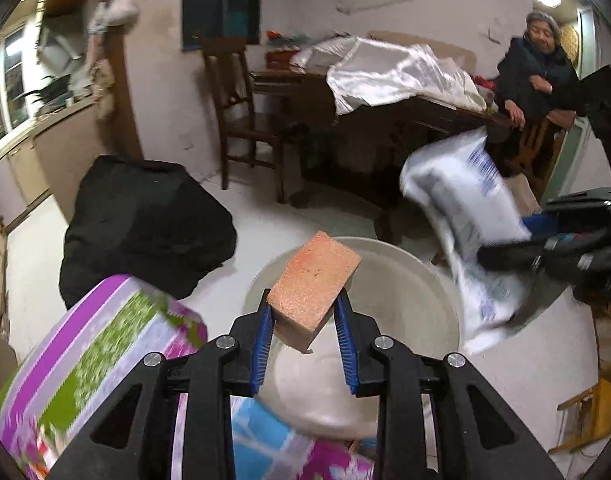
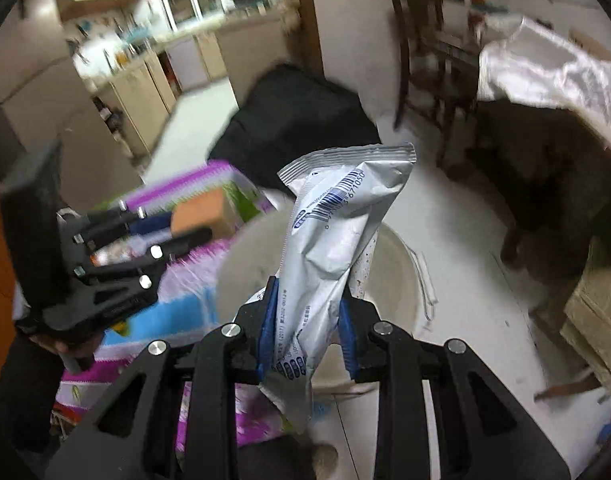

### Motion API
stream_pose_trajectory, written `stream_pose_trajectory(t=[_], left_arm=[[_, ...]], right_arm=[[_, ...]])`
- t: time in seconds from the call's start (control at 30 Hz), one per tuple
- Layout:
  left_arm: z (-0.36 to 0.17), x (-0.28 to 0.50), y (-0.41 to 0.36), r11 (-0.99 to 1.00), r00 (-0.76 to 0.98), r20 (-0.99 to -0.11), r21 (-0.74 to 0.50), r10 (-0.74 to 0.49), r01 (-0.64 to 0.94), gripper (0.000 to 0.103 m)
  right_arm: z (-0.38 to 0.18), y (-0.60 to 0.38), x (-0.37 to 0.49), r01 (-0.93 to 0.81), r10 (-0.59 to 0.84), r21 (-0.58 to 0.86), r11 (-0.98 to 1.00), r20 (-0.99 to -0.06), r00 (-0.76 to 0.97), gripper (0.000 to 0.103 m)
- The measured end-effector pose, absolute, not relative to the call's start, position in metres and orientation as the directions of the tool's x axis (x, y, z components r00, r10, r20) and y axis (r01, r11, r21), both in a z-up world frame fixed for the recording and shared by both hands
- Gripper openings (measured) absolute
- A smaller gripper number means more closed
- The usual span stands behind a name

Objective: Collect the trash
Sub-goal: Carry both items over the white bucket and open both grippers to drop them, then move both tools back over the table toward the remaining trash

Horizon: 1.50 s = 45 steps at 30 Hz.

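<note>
My left gripper [image 1: 307, 312] is shut on an orange-pink sponge block [image 1: 313, 280], held above a round white bin [image 1: 405, 292] on the floor. The same block [image 2: 203, 214] and left gripper [image 2: 193, 236] show blurred at the left of the right wrist view. My right gripper [image 2: 309, 304] is shut on a silver-white wrapper with a blue barcode [image 2: 333, 232], which stands up between the blue pads [image 2: 267, 328] over the bin [image 2: 393, 280]. In the left wrist view that wrapper [image 1: 465, 216] hangs blurred at the right, with the right gripper [image 1: 493, 256] pinching it.
A black sack [image 1: 145, 224] lies on the pale floor to the left of the bin. A purple, green and blue patterned cloth [image 1: 97, 352] covers the near left. Behind stand a wooden chair [image 1: 241, 120] and a dark table with white cloth [image 1: 393, 76]. A person [image 1: 537, 72] sits at the far right.
</note>
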<state>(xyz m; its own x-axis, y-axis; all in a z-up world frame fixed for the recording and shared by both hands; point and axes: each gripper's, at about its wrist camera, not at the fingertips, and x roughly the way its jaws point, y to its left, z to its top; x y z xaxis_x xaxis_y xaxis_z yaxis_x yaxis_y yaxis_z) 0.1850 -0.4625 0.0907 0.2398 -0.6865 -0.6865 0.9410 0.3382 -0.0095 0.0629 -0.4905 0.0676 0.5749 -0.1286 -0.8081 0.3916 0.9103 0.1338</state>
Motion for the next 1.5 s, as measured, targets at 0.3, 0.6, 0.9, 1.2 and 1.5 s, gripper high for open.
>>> stream_pose_trajectory(t=[0.3, 0.6, 0.9, 1.2, 1.5], left_arm=[[0.019, 0.221, -0.547, 0.32, 0.208, -0.832, 0.04, -0.513, 0.947, 0.031], [-0.018, 0.224, -0.531, 0.31, 0.194, -0.861, 0.045, -0.471, 0.95, 0.032], [-0.019, 0.235, -0.52, 0.356, 0.258, -0.839, 0.082, -0.48, 0.931, 0.047], [0.011, 0.21, -0.478, 0.446, 0.393, -0.747, 0.144, -0.536, 0.883, 0.047], [0.026, 0.173, -0.356, 0.629, 0.599, -0.618, 0.209, -0.509, 0.749, 0.048]], right_arm=[[0.0, -0.518, 0.114, 0.404, -0.069, 0.086, 0.911, -0.933, 0.354, 0.026], [-0.022, -0.529, 0.134, 0.389, -0.06, 0.06, 0.919, -0.955, 0.289, 0.03], [-0.018, -0.536, 0.134, 0.409, -0.103, 0.036, 0.912, -0.944, 0.314, 0.051], [-0.002, -0.511, 0.118, 0.399, -0.17, 0.002, 0.917, -0.902, 0.396, 0.051], [0.027, -0.399, 0.069, 0.316, -0.266, -0.03, 0.948, -0.616, 0.741, 0.051]])
